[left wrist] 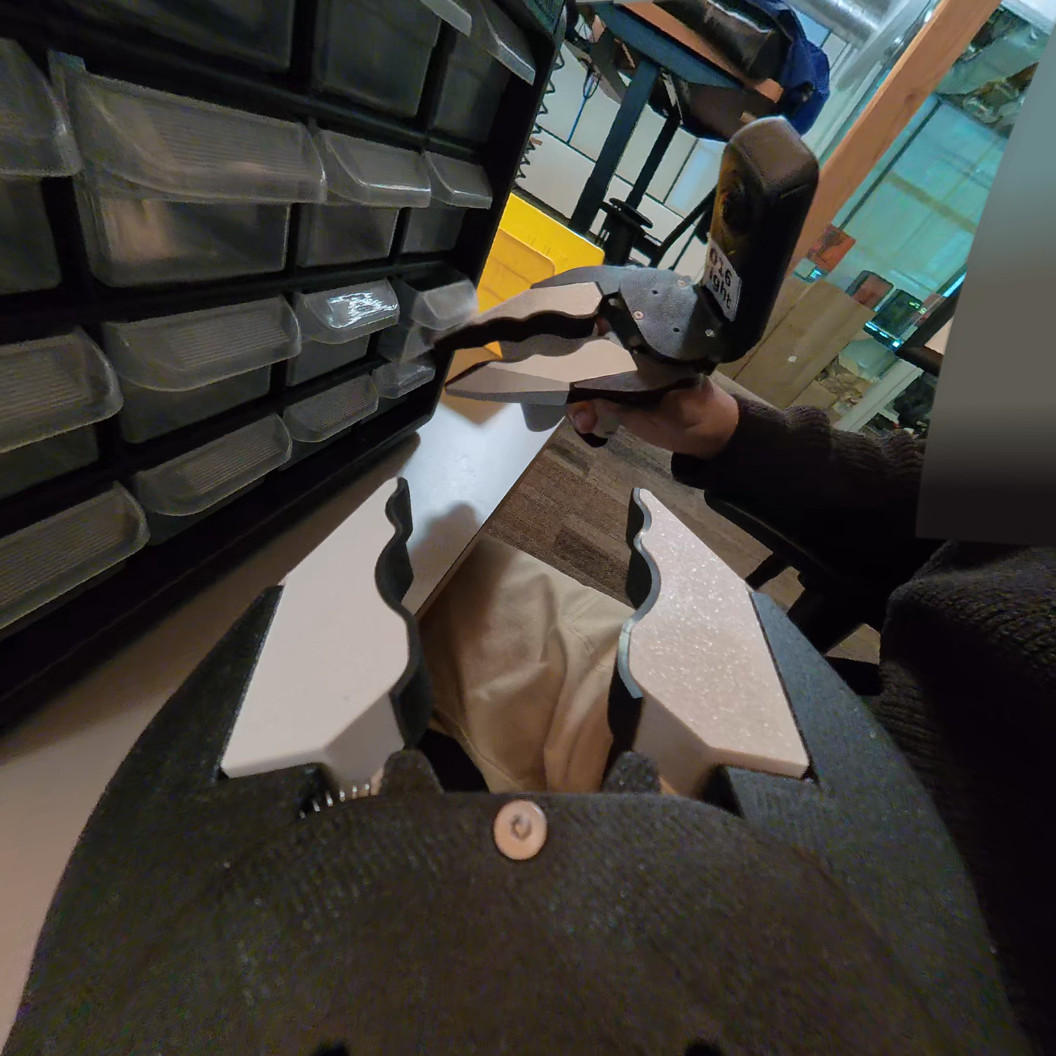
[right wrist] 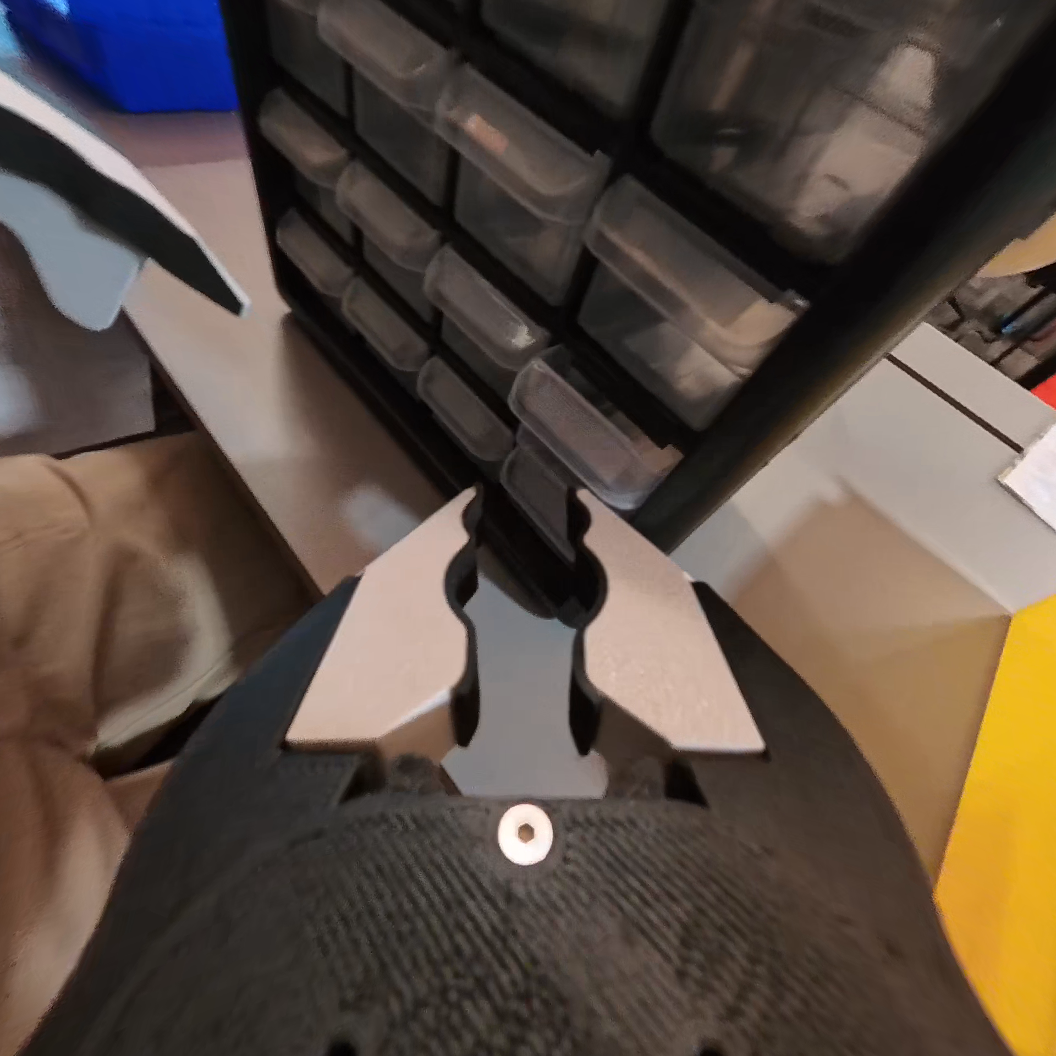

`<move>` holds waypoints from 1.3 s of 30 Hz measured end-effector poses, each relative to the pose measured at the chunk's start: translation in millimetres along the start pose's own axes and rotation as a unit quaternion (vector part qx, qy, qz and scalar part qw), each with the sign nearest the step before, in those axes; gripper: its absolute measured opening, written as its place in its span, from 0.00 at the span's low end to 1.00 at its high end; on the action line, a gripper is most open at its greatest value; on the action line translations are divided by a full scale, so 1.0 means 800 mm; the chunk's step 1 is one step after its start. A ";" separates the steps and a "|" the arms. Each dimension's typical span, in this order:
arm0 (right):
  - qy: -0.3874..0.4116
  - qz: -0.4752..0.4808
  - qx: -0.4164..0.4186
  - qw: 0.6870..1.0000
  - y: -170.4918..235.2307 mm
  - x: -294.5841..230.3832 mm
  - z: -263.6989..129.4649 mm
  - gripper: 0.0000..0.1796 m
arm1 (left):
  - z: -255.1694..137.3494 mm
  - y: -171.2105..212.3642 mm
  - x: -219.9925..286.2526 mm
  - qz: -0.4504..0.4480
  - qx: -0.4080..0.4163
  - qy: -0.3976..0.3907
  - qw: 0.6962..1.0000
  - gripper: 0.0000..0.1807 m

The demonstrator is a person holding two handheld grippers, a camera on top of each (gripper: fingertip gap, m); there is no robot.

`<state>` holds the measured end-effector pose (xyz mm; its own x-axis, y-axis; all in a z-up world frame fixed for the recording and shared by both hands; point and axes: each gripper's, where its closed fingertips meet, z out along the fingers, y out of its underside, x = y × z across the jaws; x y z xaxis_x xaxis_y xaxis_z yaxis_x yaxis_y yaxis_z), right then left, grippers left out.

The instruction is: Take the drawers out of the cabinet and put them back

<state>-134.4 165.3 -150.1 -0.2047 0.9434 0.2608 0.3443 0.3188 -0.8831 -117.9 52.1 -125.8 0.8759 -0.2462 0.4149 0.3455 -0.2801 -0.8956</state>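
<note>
My right tool (right wrist: 523,503), jaws apart, points at the lowest right drawer (right wrist: 543,503) of the black cabinet (right wrist: 857,320) filling the frame's top, while my left tool (left wrist: 520,497) hangs wide apart over the tabletop (left wrist: 468,457) edge.

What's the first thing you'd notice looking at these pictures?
A big black cabinet full of see-through drawers fills the left side. The right tool, open, reaches toward a small drawer at the cabinet's lower right corner, while the left tool hangs open above the table edge.
</note>
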 end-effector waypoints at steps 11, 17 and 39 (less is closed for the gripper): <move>0.027 0.031 0.019 0.999 -0.008 -0.009 0.019 0.30 | -0.001 -0.001 -0.001 0.002 0.003 -0.001 1.000 0.41; 0.016 0.022 0.018 0.999 -0.009 -0.022 0.021 0.41 | 0.002 0.003 -0.003 0.011 -0.008 -0.006 1.000 0.41; -0.151 -0.021 0.088 0.984 -0.068 -0.135 0.005 0.03 | -0.023 -0.029 -0.050 0.177 0.034 -0.240 0.954 0.08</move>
<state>-134.4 46.0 -131.9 -0.4870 0.8515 0.1942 0.1707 0.3109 -0.9350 -166.8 51.6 -118.6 0.9894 0.1433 -0.0219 0.0063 -0.1933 -0.9811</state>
